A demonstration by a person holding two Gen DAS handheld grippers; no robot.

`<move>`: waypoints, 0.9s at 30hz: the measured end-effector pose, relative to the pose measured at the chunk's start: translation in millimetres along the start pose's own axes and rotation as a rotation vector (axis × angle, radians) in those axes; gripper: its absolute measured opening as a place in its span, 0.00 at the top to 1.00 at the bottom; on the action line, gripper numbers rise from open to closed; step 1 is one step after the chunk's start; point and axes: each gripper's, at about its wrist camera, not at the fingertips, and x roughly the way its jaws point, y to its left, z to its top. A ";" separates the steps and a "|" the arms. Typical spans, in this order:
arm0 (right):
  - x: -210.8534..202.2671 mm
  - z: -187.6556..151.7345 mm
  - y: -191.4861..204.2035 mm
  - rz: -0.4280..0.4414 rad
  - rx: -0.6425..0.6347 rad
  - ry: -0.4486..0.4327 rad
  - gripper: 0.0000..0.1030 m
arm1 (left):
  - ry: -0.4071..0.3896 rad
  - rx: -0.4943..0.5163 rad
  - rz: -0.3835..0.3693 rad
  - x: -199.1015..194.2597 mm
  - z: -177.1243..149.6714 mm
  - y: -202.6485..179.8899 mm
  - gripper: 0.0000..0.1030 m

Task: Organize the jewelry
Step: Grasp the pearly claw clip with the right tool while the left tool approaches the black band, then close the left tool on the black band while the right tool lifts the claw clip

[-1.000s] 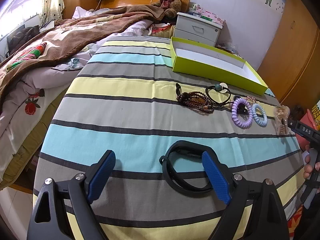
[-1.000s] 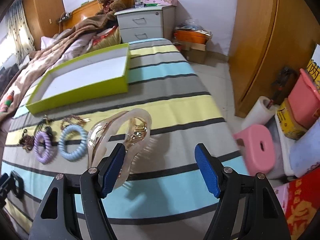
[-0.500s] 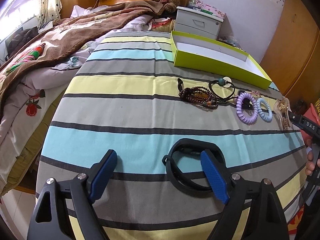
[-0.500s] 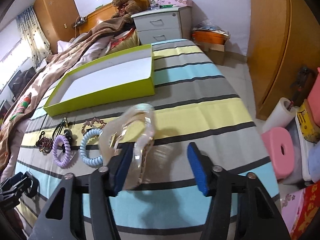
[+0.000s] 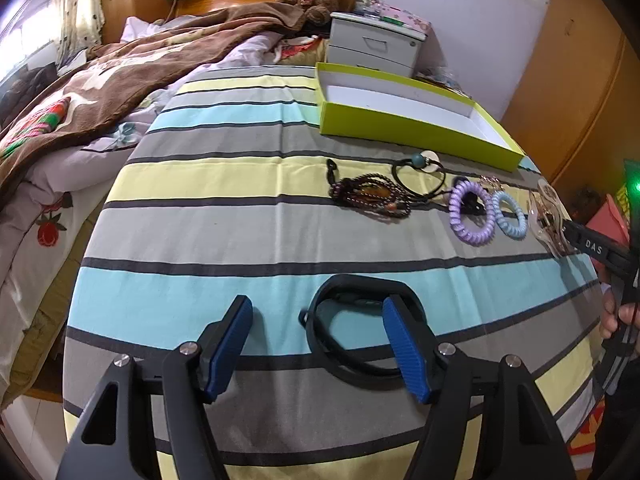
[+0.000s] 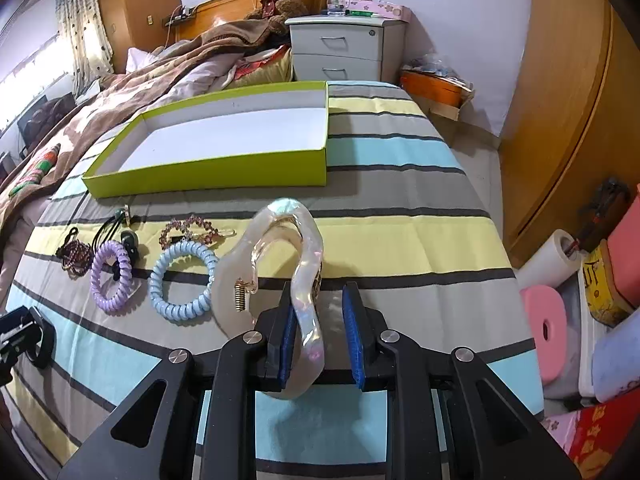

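Here the right gripper has its 2 pads narrowed around the pearly hair claw, probably to carry it to the green box beyond; the left gripper gapes wide over the black bracelet, seemingly ready to pinch it.

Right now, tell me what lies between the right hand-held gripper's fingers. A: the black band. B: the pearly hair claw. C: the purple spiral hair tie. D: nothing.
B: in the right wrist view the pearly hair claw runs between the right hand-held gripper fingers.
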 end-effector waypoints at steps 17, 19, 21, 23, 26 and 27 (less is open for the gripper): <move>0.9 -2.4 6.2 -0.016 -0.030 -0.001 0.77 | 0.023 0.097 0.065 4.4 3.1 -5.2 0.53; 0.8 -2.9 6.7 -0.020 -0.030 -0.002 0.77 | 0.028 0.103 0.067 5.1 4.6 -5.7 0.52; 0.7 -3.5 7.1 -0.018 -0.030 -0.002 0.77 | 0.029 0.111 0.068 5.3 4.6 -5.9 0.52; 0.4 -3.0 7.2 -0.018 -0.031 0.000 0.77 | 0.028 0.110 0.069 5.9 5.5 -5.8 0.52; -0.9 -4.6 8.1 -0.017 -0.032 -0.004 0.77 | 0.023 0.113 0.072 5.2 4.4 -6.8 0.52; -1.1 -4.9 8.4 -0.016 -0.031 -0.004 0.77 | 0.022 0.108 0.070 5.5 4.9 -6.6 0.52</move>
